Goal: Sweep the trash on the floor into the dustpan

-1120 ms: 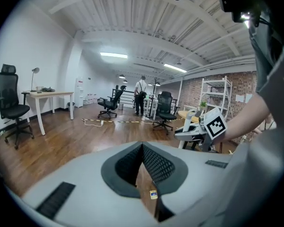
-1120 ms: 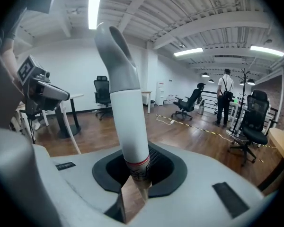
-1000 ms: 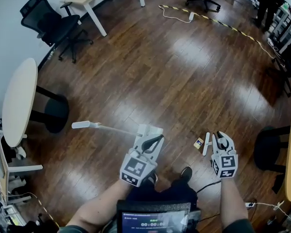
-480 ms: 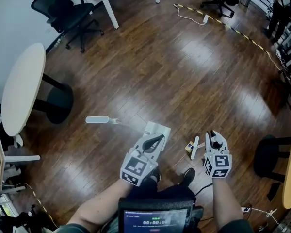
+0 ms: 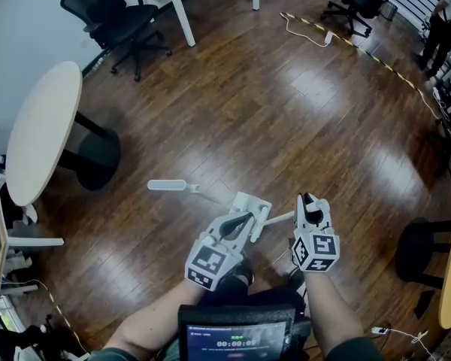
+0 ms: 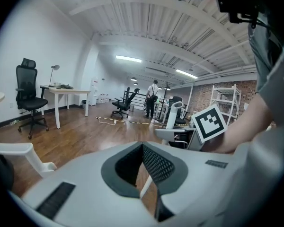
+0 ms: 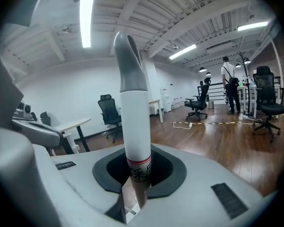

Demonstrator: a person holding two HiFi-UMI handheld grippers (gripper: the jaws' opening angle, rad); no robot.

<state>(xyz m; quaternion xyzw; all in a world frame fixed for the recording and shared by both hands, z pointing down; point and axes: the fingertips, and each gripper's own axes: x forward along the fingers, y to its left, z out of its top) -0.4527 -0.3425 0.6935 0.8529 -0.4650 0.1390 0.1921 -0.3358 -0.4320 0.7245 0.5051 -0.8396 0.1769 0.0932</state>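
Note:
My left gripper (image 5: pixel 249 210) is shut on a thin white rod (image 5: pixel 210 198) that ends in a flat white grip (image 5: pixel 167 185) off to the left. In the left gripper view the rod (image 6: pixel 146 193) passes between the nearly shut jaws of that gripper (image 6: pixel 144 174), and the grip (image 6: pixel 13 149) shows low on the left. My right gripper (image 5: pixel 308 201) is shut on a white broom handle (image 5: pixel 276 218), which rises from this gripper (image 7: pixel 135 178) as a white tube with a grey top (image 7: pixel 132 117). The two grippers are close together. No dustpan or trash is visible.
A round white table (image 5: pixel 41 141) on a black base stands at the left. A black office chair (image 5: pixel 113 17) and a desk leg (image 5: pixel 182 17) are at the back. A yellow-black cable strip (image 5: pixel 361 45) crosses the wooden floor. A black stool base (image 5: pixel 417 250) sits at the right.
My right gripper has moved left with the broom handle, close to the left gripper. The small yellow scrap seen beside it earlier is out of sight now.

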